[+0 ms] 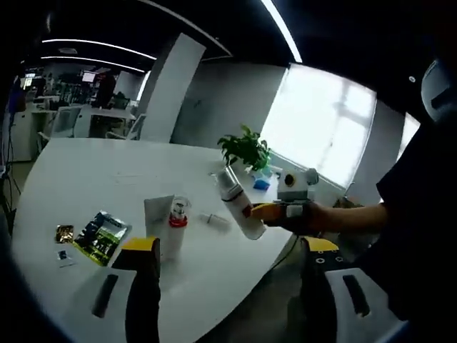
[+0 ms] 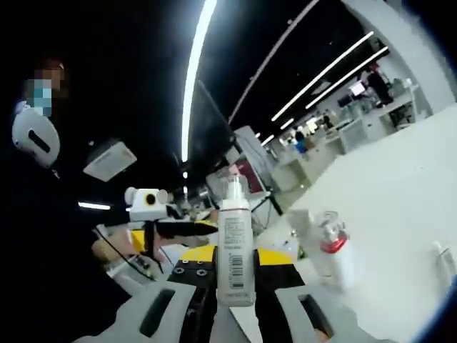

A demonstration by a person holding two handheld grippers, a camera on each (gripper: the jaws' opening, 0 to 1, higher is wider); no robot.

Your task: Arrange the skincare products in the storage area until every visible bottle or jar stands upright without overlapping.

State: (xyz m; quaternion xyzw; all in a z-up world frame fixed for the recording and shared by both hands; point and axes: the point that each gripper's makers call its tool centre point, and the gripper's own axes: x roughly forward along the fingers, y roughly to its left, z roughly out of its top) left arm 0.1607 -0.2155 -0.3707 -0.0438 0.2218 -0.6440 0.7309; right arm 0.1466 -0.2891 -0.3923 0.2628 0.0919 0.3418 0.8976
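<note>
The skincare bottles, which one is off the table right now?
The tall white bottle, held in the right gripper above the table. The red-collared spray bottle and the white tube beside it stand on the tabletop.

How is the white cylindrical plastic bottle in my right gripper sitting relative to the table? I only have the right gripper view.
Observer: In the left gripper view, the white cylindrical plastic bottle is tilted, not upright, clamped in the right gripper.
Operator: Is my other side free?
Observer: Yes, the left gripper is open, with nothing between its jaws.
Operator: Anything lying flat out there?
Observer: A green foil sachet lies flat on the white table, apart from the upright red-collared clear bottle.
</note>
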